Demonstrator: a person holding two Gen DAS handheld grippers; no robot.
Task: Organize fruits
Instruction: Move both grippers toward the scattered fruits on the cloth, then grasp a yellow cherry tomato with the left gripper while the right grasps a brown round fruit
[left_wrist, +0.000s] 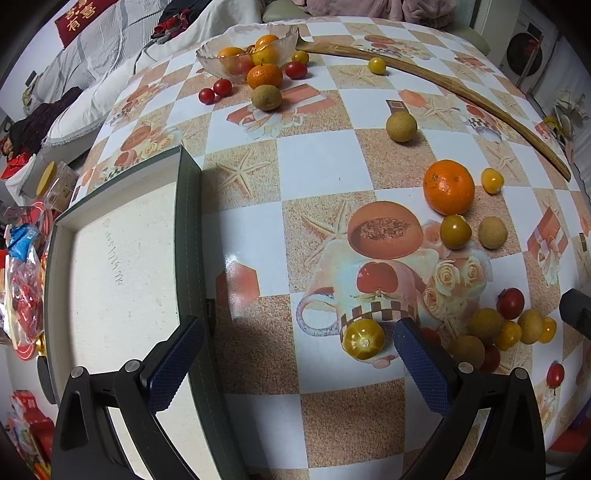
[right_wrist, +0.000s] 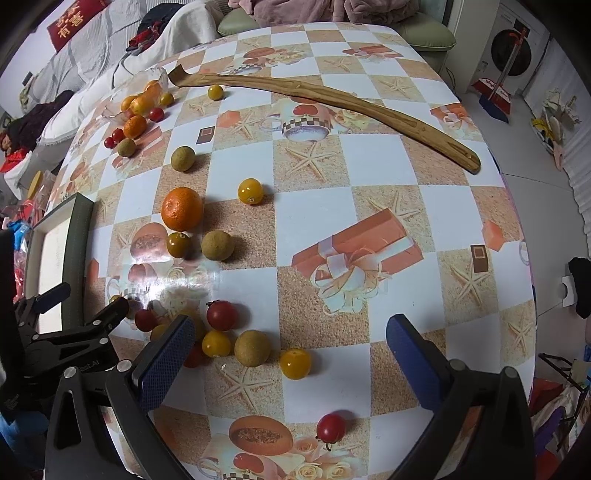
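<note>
Both tools released, jaws wide. Left tool (left_wrist: 299, 365) hovers low over the tabletop (left_wrist: 325, 162); a yellow tomato (left_wrist: 363, 339) sits just inside its right finger. Tray (left_wrist: 122, 258) near left, its rim under the left finger. Glass bowl (left_wrist: 247, 51) far left. Right tool (right_wrist: 291, 362) above a yellow tomato (right_wrist: 295, 363); fruit cluster (right_wrist: 221, 332) crowds its left finger. Wooden stick (right_wrist: 332, 99) lies far.
</note>
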